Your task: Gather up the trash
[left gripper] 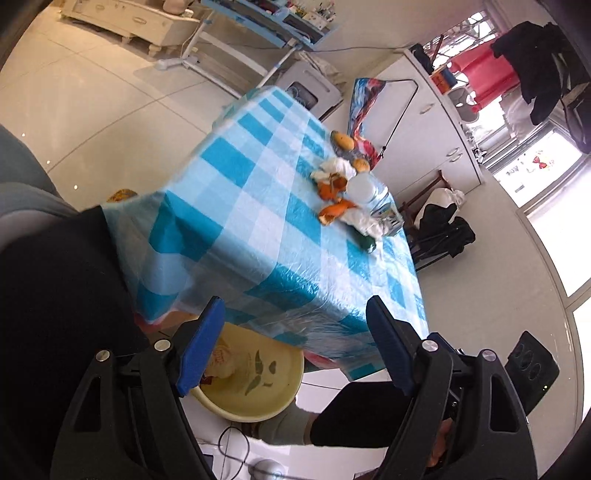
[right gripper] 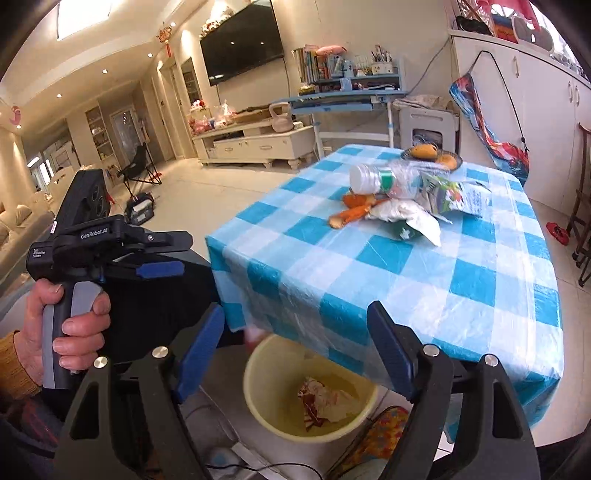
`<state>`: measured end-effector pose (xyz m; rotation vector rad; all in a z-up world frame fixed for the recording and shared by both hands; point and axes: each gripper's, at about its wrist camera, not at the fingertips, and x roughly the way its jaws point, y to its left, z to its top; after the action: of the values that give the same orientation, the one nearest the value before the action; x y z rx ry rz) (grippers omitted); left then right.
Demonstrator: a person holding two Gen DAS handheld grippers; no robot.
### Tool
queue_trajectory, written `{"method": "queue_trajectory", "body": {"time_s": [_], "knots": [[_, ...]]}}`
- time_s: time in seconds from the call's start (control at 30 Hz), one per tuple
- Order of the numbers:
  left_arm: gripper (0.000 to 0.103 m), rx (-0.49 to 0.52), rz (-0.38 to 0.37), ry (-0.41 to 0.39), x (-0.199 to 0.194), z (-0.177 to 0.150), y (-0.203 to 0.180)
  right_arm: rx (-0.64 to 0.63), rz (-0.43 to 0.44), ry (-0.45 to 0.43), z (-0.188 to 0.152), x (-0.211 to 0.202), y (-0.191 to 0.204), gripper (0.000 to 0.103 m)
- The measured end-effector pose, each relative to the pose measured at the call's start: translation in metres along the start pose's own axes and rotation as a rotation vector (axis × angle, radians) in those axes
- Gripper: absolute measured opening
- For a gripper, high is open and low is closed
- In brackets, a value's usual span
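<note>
Right wrist: right gripper (right gripper: 295,347) fingers wide, apparently empty.

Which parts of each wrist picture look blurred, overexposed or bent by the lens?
Left wrist view: the windows at right are blown out to white, the checked tablecloth shows plastic sheen, and the floor lines curve with the fisheye. Right wrist view: the near tablecloth edge above the yellow bucket is smeared, and the skylight glares.

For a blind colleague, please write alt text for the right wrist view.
The open right gripper hovers over a yellow bin holding crumpled paper, beside a blue-checked table with peels and a bottle.
</note>
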<state>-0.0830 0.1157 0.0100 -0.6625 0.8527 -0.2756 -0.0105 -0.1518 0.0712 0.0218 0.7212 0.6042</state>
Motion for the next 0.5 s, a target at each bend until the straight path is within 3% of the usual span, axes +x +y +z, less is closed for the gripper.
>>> {"method": "queue_trajectory", "body": {"time_s": [0.13, 0.27, 0.37, 0.5], "knots": [[0.080, 0.036, 0.051, -0.049, -0.029, 0.010, -0.010, -0.027, 0.034, -0.032, -0.009, -0.015, 0.018, 0.078], [0.082, 0.075, 0.092, -0.073, -0.051, 0.021, -0.024, -0.033, 0.051, -0.089, 0.003, -0.022, 0.022, 0.079], [0.082, 0.127, 0.102, -0.062, -0.062, 0.025, -0.043, -0.015, 0.064, -0.163, 0.013, -0.033, 0.020, 0.082], [0.086, 0.176, 0.098, -0.069, -0.073, 0.021, -0.061, 0.026, 0.096, -0.181, 0.016, -0.034, 0.017, 0.082]]}}
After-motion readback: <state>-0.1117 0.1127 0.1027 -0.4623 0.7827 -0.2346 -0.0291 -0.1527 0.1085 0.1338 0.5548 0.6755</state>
